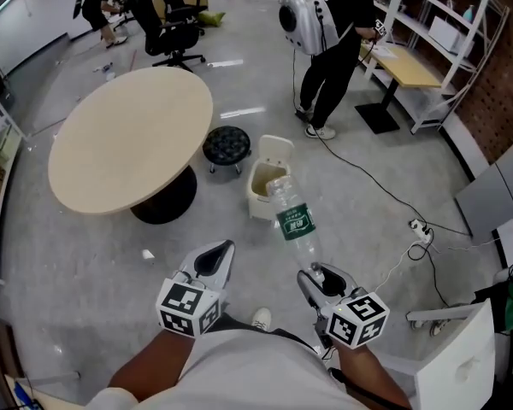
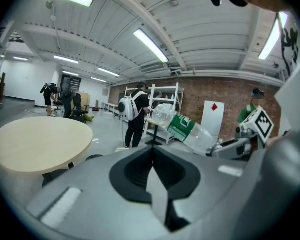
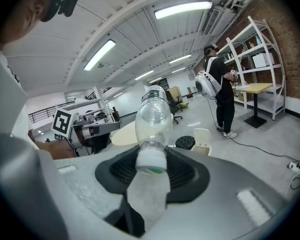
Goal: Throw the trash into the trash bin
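Where the head view looks down on a grey floor, a round beige table fills the left side. Just right of its base sits a black stool. Beside that stands a small cream bin, lid tipped up and mouth open. Nearer the person, the left gripper has its jaws together with nothing between them. To its right, the right gripper is clamped on the neck end of a clear bottle with a green label. The bottle is held off the floor and points away from the person, base toward the bin. From above, its far end overlaps the bin's near edge. Farther right, a person with a white backpack stands near white shelves along the floor's right edge. A white power strip lies on the floor at right, on a cable.
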Demonstrator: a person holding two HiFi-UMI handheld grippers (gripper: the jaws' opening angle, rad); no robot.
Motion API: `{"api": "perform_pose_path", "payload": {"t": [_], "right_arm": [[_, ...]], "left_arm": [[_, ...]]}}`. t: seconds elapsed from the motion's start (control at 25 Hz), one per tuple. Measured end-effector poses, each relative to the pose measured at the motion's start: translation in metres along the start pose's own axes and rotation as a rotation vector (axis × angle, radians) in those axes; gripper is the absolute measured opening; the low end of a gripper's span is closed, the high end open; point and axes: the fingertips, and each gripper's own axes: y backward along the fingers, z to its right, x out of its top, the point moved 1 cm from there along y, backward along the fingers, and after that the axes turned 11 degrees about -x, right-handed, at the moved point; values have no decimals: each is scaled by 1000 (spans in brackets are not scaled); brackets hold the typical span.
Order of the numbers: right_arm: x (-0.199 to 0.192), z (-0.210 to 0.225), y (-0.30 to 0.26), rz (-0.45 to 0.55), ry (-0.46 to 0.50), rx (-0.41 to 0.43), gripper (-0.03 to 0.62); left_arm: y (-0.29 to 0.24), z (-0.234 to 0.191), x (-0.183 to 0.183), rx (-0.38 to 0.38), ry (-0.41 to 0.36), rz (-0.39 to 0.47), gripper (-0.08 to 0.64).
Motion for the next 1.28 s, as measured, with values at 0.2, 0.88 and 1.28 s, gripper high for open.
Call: {"api": "perform_pose_path", "payload": {"t": [0.2, 0.88, 1.28], "right_arm": [[-8, 12, -8, -32, -51, 7, 153], [19, 51, -67, -70, -70, -25, 153], [63, 74, -123, -82, -73, -85, 153]], "left_arm": [[-10, 6, -11, -11, 7, -52, 6], [-78, -45, 1, -51, 32, -105, 6], [-129, -104, 32, -111, 31, -119, 7]]}}
